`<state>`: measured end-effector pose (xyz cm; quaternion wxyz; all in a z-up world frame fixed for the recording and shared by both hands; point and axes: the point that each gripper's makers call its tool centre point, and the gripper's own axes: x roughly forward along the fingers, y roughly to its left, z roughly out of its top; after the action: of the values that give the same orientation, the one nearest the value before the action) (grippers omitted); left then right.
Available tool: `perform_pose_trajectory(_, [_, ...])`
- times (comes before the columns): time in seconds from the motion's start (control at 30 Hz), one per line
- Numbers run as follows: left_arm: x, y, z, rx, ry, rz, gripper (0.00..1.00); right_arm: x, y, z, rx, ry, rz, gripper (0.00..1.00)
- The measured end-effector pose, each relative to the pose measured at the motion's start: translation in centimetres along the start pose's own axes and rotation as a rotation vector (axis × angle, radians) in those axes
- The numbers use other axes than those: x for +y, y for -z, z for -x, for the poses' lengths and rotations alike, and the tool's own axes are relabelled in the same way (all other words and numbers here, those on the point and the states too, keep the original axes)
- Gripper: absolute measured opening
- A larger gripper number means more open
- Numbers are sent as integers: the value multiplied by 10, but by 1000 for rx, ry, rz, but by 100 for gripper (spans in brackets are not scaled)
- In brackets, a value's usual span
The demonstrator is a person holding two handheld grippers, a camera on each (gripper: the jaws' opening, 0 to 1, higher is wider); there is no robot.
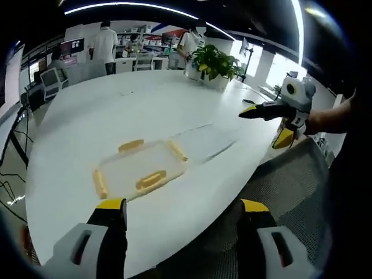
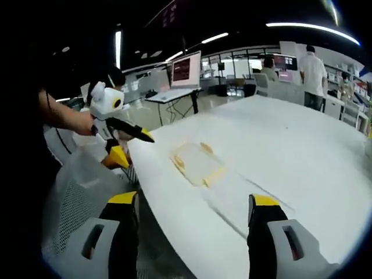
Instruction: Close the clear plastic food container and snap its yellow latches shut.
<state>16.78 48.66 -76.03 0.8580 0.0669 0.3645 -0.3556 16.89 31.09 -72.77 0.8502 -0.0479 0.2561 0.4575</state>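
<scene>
In the left gripper view, the left claw [image 1: 181, 210] stood apart and held nothing; the clear container [image 1: 139, 168] with yellow latches [image 1: 151, 179] lay flat on the white tabletop [image 1: 116, 110], just ahead of it; the right claw [image 1: 263, 123] hovered apart at the tabletop's edge. In the right gripper view, the right claw [image 2: 195, 200] was also apart; the container [image 2: 196, 163] lay near the tabletop's [image 2: 302, 139] edge; the left claw [image 2: 132, 146] hovered beside it, above a mesh chair [image 2: 75, 197].

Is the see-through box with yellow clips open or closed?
Cannot tell. The clear plastic food container lies flat on the white table, yellow latches around it; too far to see.
</scene>
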Motion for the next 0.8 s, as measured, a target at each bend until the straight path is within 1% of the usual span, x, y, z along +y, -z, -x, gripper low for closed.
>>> perform_pose_trajectory(0.13, [9,4,-3,44,21,-61,72,-1,-10,-6,3,-1,28,73])
perform_pose_trajectory(0.2, [13,7,-4,77,32,-91,72,-3,-13,-10,2,-5,33,73])
perform_pose_trajectory(0.23, [15,7,-4,84,35,-106,72,-3,-15,-12,5,-9,31,74])
perform_pose_trajectory(0.3, [19,9,-5,103,47,-122,72,-3,-15,-17,25,-19,25,73])
perform_pose_trajectory(0.33, [21,7,-5,106,53,-126,72,-4,-14,-20,39,-22,37,72])
perform_pose_trajectory(0.4, [23,6,-5,107,63,-141,73,-5,-15,-23,44,-23,47,72])
perform_pose_trajectory(0.53, [30,7,-6,129,85,-164,73,-8,-18,-30,53,-22,50,71])
perform_pose_trajectory(0.63, [35,7,-6,141,85,-176,72,-8,-19,-35,57,-23,53,70])
perform_pose_trajectory(0.8, [42,6,-10,152,96,-181,72,-5,-17,-44,89,-44,64,70])
